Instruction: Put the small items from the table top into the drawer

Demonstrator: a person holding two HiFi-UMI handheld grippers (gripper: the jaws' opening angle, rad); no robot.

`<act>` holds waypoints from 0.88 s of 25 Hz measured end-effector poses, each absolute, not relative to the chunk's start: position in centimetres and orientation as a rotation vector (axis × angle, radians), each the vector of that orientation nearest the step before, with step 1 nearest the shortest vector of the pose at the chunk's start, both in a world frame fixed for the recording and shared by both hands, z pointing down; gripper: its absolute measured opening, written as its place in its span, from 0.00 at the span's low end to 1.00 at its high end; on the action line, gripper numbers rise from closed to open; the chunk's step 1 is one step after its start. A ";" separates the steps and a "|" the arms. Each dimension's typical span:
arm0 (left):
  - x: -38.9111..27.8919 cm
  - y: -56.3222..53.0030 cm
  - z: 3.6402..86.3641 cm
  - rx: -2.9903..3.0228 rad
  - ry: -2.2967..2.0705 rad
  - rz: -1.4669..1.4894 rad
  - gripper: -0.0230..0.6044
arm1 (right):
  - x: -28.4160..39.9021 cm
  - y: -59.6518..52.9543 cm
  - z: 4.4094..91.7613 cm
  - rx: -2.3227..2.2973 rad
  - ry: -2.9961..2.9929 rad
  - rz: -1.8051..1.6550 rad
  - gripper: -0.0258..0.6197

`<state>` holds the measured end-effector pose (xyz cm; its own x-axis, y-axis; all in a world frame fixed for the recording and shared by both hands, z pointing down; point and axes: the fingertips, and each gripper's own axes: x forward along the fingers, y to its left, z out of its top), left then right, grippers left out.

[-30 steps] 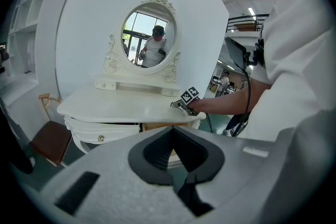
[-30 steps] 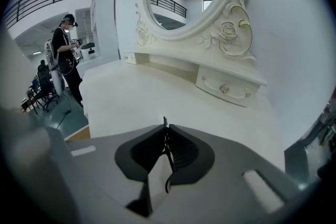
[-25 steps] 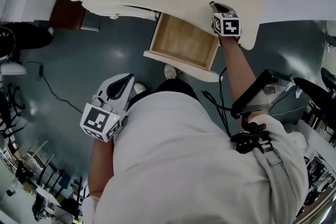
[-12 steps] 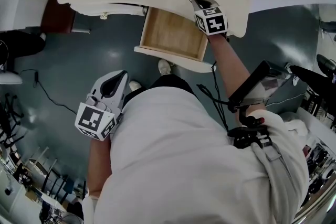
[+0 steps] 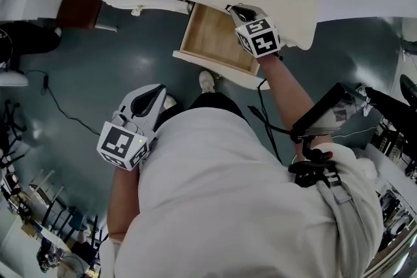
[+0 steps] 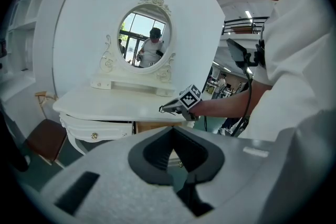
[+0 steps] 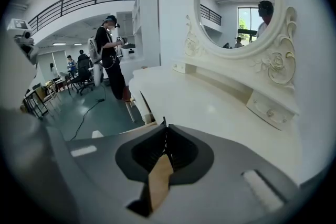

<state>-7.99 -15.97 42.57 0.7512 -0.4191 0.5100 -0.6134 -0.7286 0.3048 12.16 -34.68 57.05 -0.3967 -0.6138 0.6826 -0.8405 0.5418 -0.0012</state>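
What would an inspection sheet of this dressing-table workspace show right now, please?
Surface: white table top, visible part bare.
Job's things: wooden drawer open, visible inside empty; small dark item, too thin to identify, at the tips of the right hand-held gripper.
Clutter: nothing seen.
Grippers: right hand-held gripper shut on the small dark item, over the drawer; left hand-held gripper shut, empty, low beside the person.
Cables: black cable on the floor.
Surroundings: oval mirror, brown chair, standing person in the hall behind.
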 end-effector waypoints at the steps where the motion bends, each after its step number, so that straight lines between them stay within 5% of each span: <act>1: -8.1 -15.9 42.7 2.482 -0.787 0.571 0.04 | 11.3 -34.4 57.3 1.140 -2.154 0.457 0.06; 9: -9.3 -15.3 43.1 2.433 -0.847 0.575 0.04 | 5.2 -31.4 62.0 0.887 -2.184 0.411 0.06; 22: -10.4 -12.5 41.6 2.349 -0.957 0.607 0.04 | 5.1 -29.9 69.5 0.714 -2.082 0.315 0.06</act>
<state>-10.37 -12.51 41.61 0.6488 -0.4964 0.5767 -0.7331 -0.6109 0.2989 5.09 -29.93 69.46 -0.4415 -0.3706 0.8172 -0.5959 0.8020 0.0418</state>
